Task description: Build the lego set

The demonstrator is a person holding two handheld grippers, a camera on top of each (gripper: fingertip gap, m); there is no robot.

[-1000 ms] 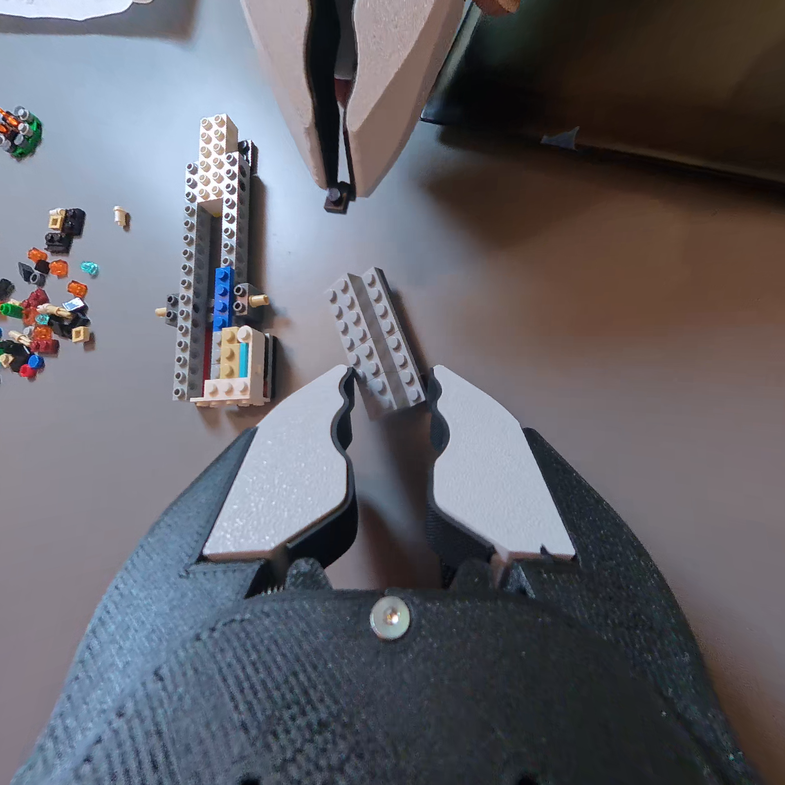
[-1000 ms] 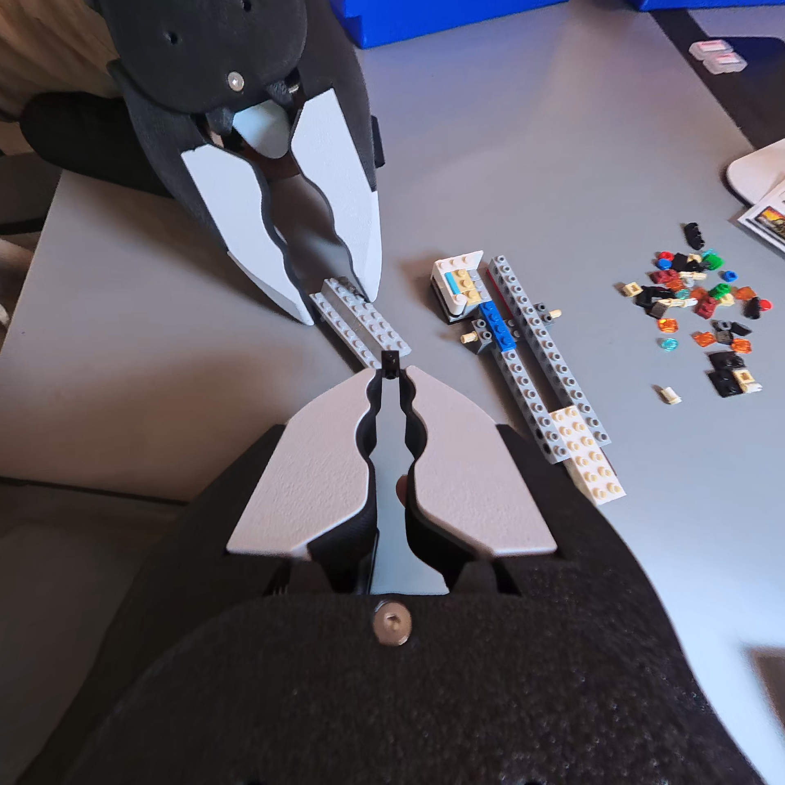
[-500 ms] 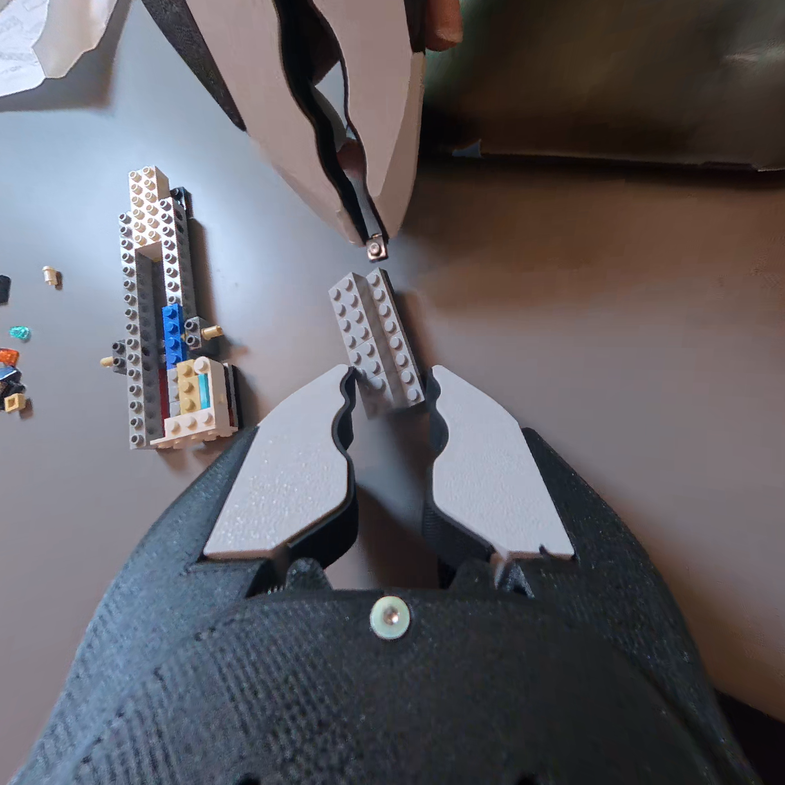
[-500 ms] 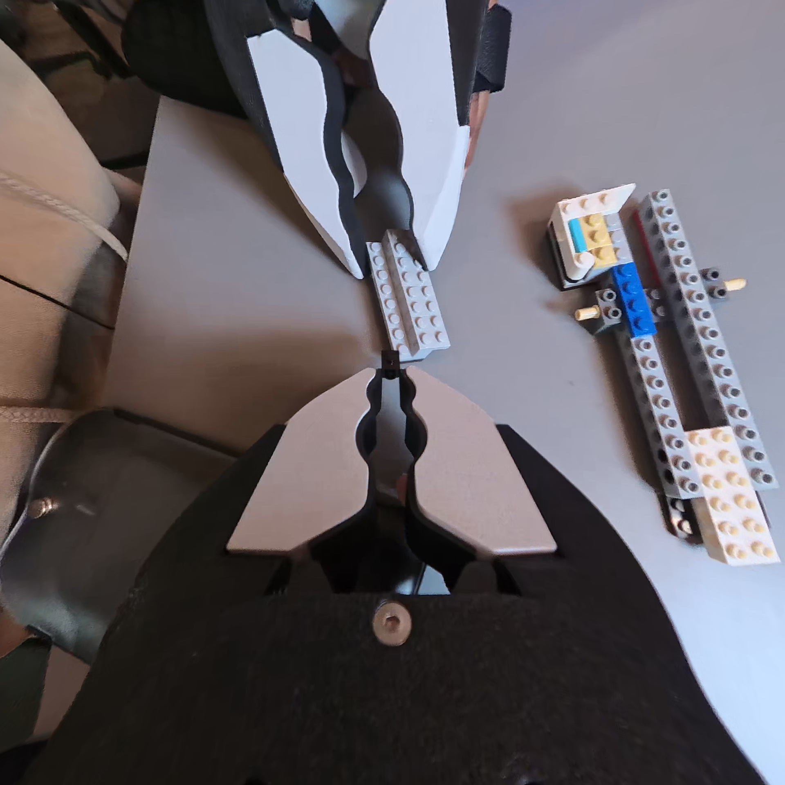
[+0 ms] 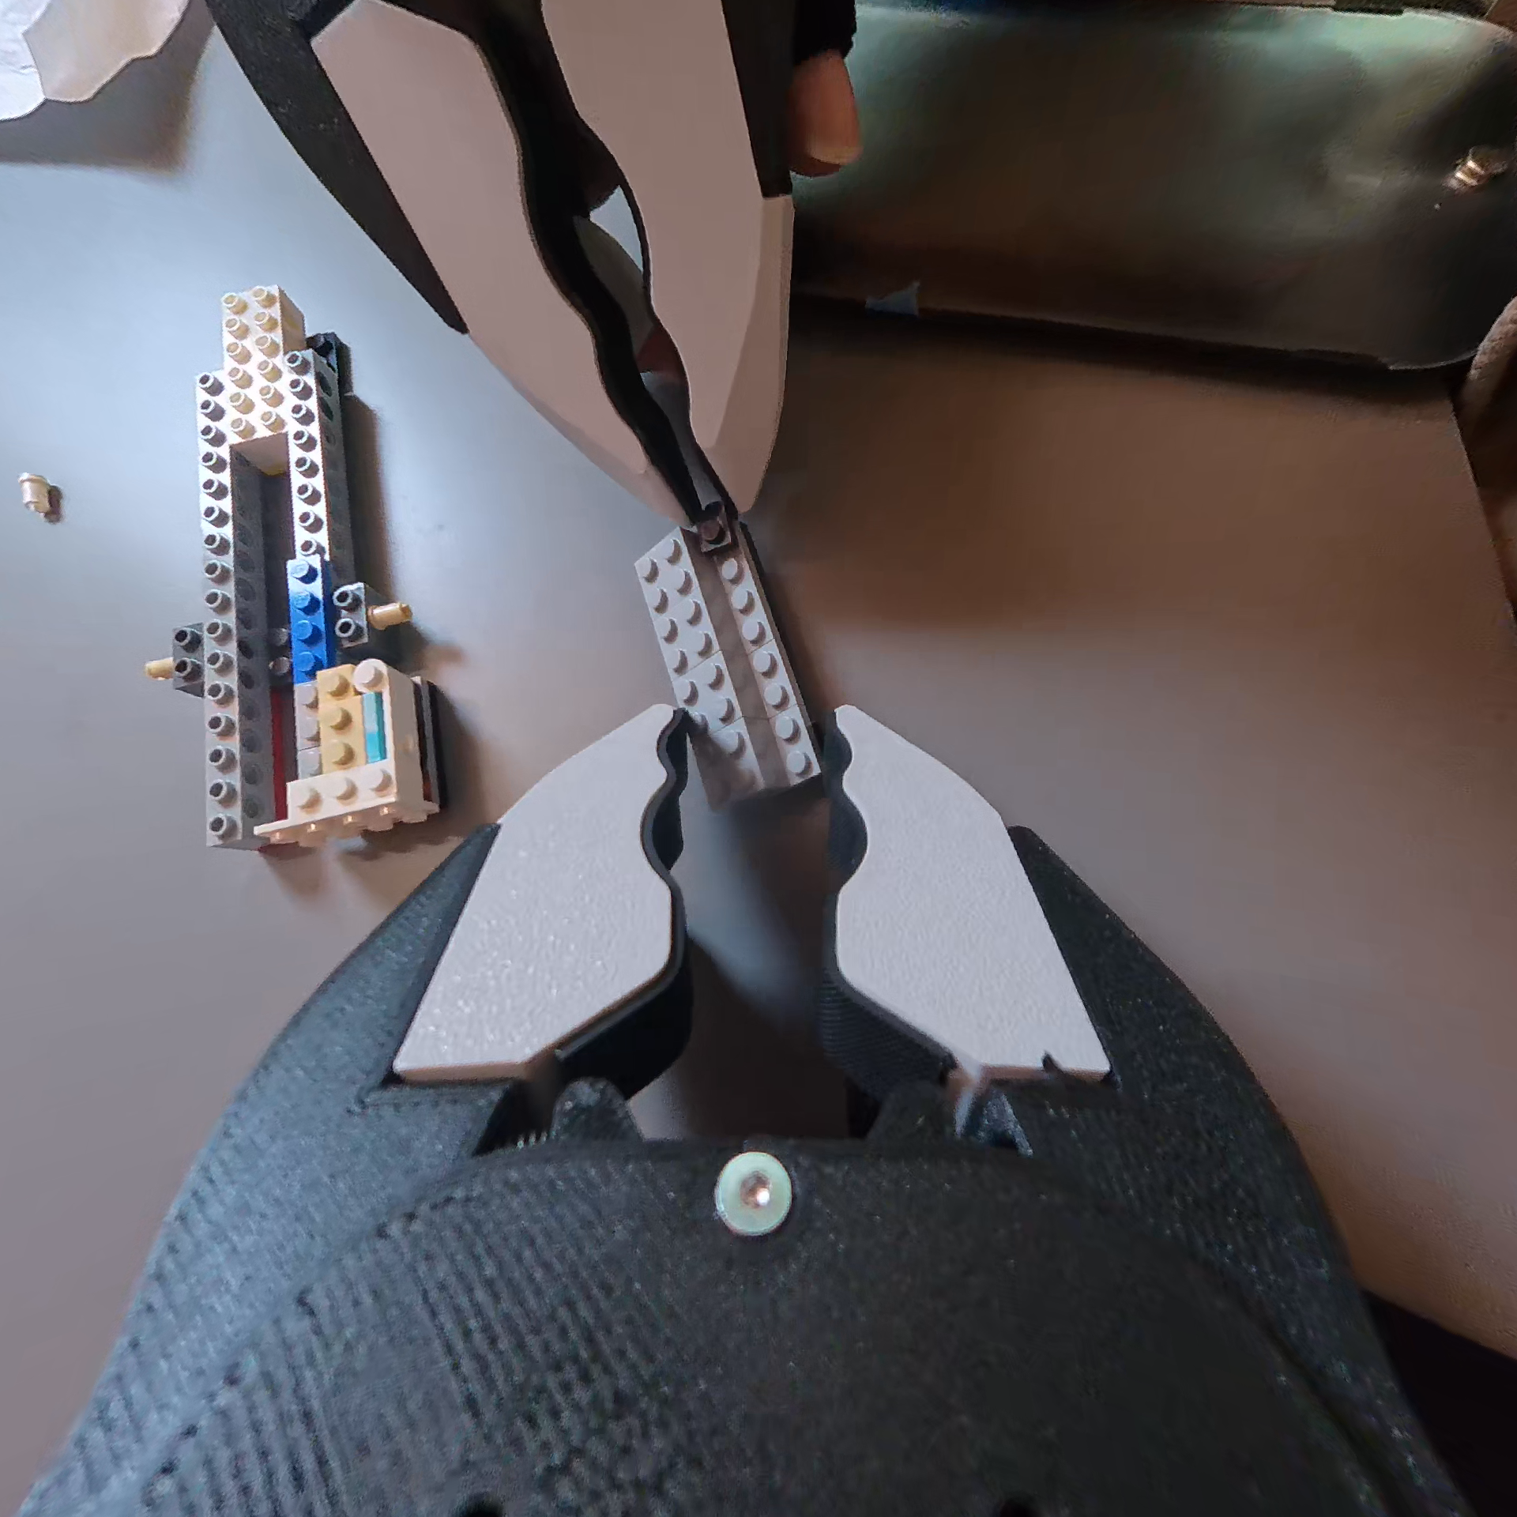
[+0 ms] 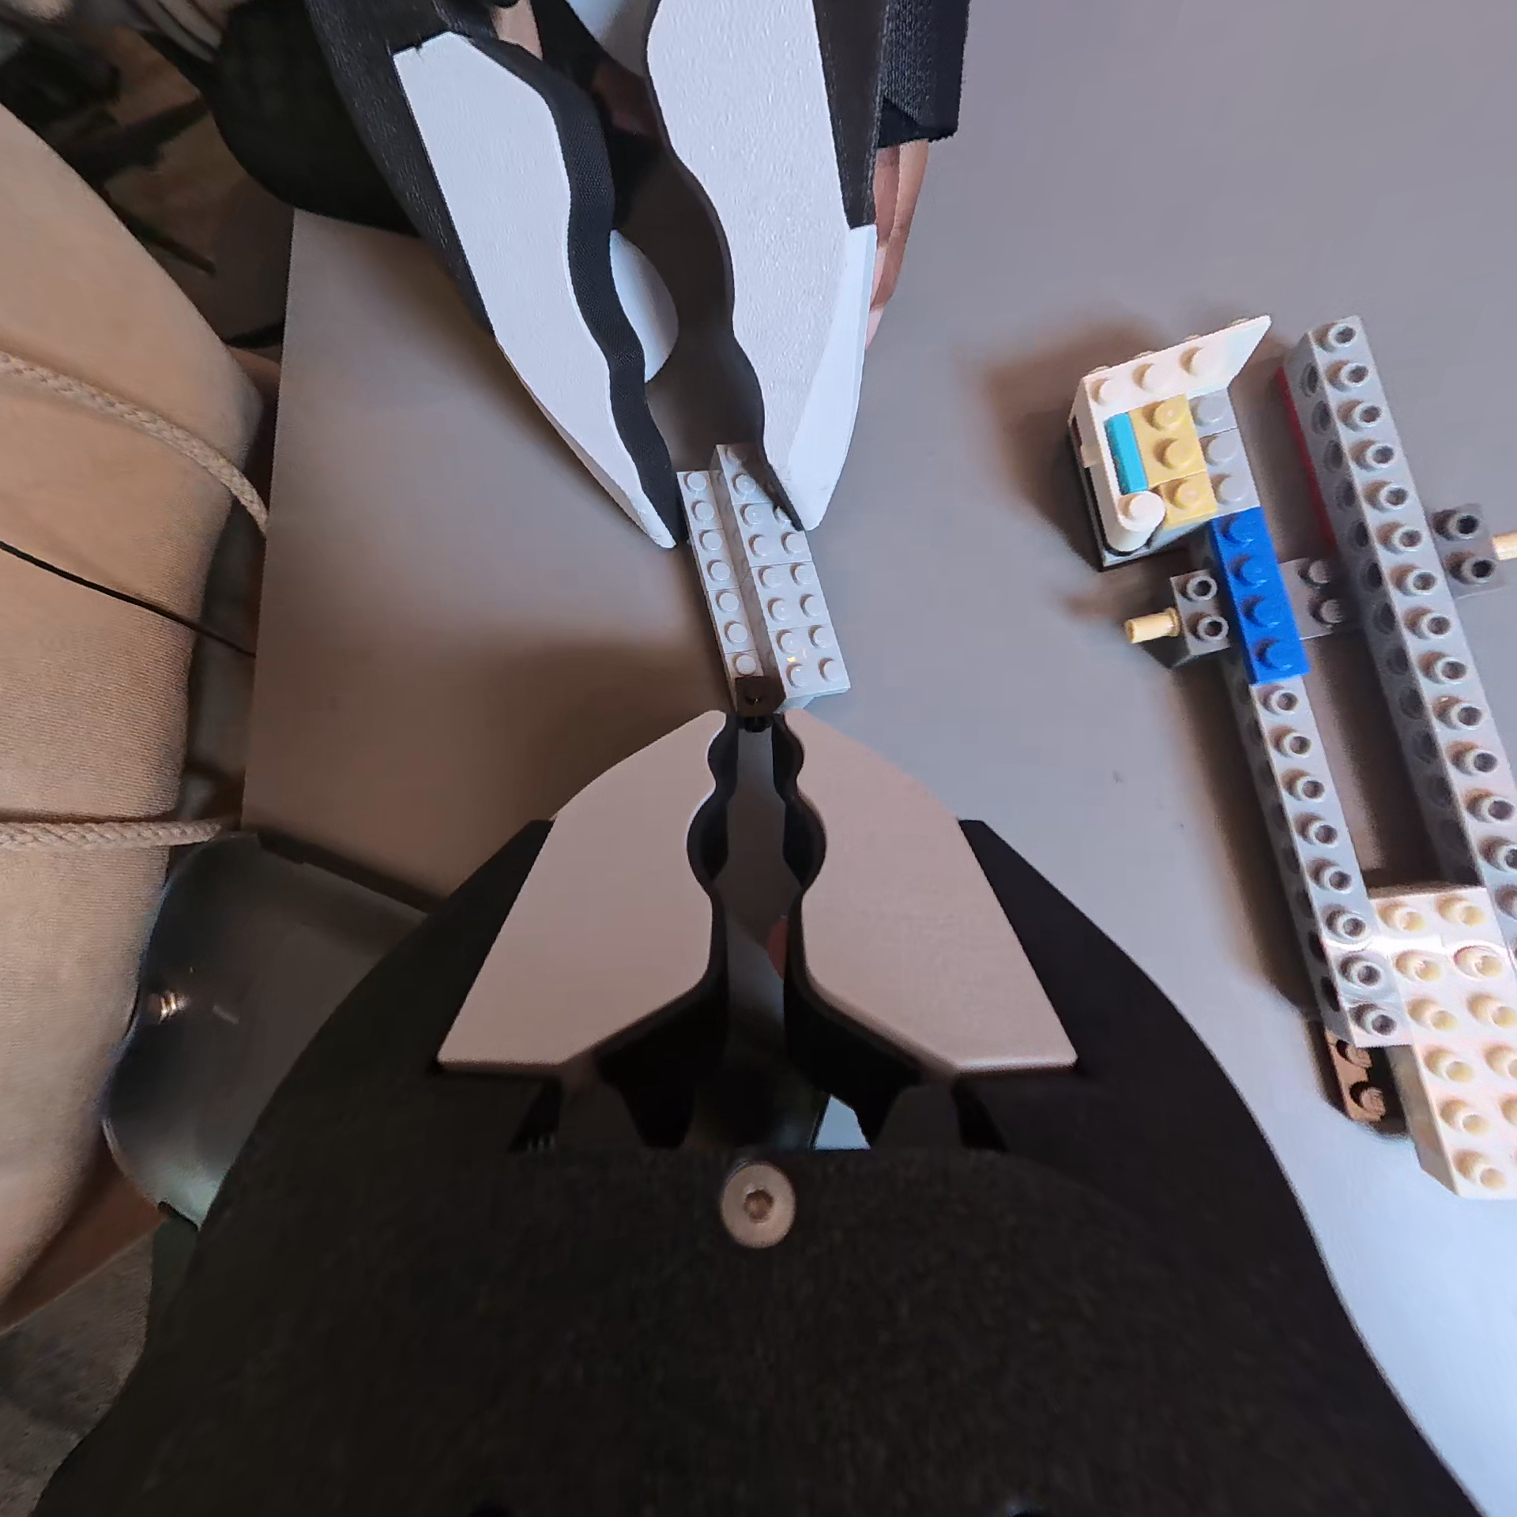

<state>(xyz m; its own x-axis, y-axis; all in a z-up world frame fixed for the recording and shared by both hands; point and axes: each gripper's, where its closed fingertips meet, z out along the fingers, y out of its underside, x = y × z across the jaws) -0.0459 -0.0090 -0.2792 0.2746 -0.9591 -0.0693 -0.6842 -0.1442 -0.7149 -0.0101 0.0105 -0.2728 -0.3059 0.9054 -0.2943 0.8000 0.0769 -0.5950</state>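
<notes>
The fingers of the left gripper are partly spread, bracketing the near end of the grey brick assembly on the bench, apparently to brace it against sliding. The right gripper has its fingers pressed nearly together, pinching a small black piece at their tips, which sits at the assembly's far end from the left gripper, probably so it can be pushed onto the studs there. The larger grey, blue and tan model lies apart from the assembly, parallel to it, likely parked until this sub-part is finished. A loose tan peg lies beyond the model.
</notes>
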